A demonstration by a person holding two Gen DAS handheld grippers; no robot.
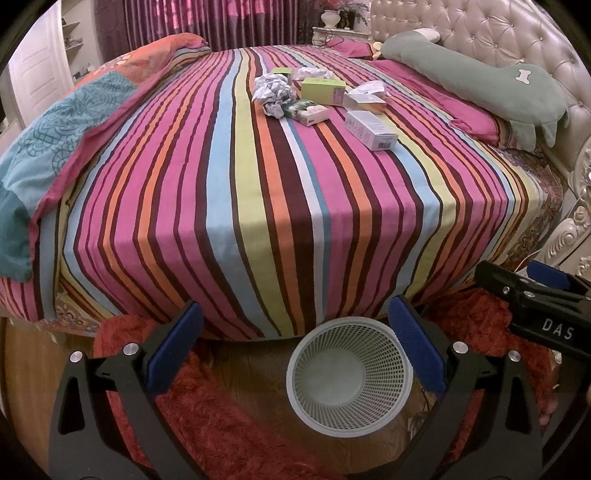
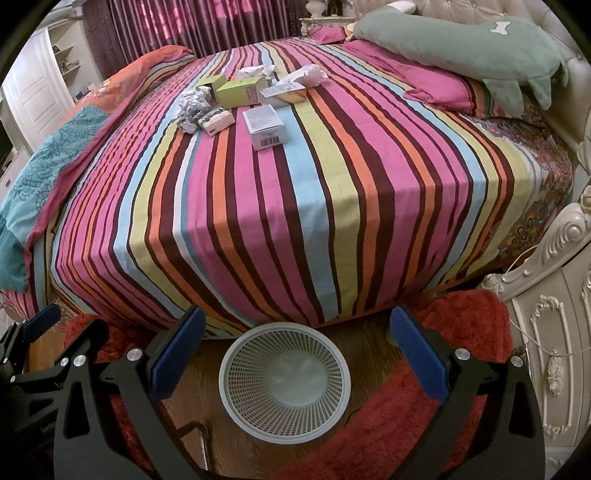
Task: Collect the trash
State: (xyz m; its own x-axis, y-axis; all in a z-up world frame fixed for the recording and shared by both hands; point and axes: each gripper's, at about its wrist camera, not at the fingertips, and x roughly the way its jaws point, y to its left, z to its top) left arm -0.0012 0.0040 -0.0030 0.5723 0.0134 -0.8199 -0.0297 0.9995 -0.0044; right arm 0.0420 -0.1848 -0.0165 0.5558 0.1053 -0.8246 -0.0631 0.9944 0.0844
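Trash lies in a loose cluster far up the striped bedspread point(image 1: 280, 206), well away from both grippers: a crumpled paper ball point(image 1: 272, 90), a lime-green box point(image 1: 323, 91), a small green-and-white carton point(image 1: 308, 112), a white box point(image 2: 266, 126) showing a barcode on its near end, and another white box point(image 1: 365, 100) with a rainbow-coloured side. The print on all of them is too small to read.

On the wood floor at the foot of the bed stands a pale mesh wastebasket point(image 1: 349, 374), with nothing visible inside it, a red shaggy rug point(image 2: 443, 354) just beside it.

The left gripper point(image 1: 295, 350) hangs over the floor, released, its blue pads spread wide and holding nothing. The right gripper point(image 2: 297, 354) is likewise spread wide and empty above the basket. Seen from the left camera, its black body carries the white letters "DAS".

A green plush pillow point(image 2: 461, 48) with a white bone patch rests by the tufted headboard point(image 1: 487, 33).
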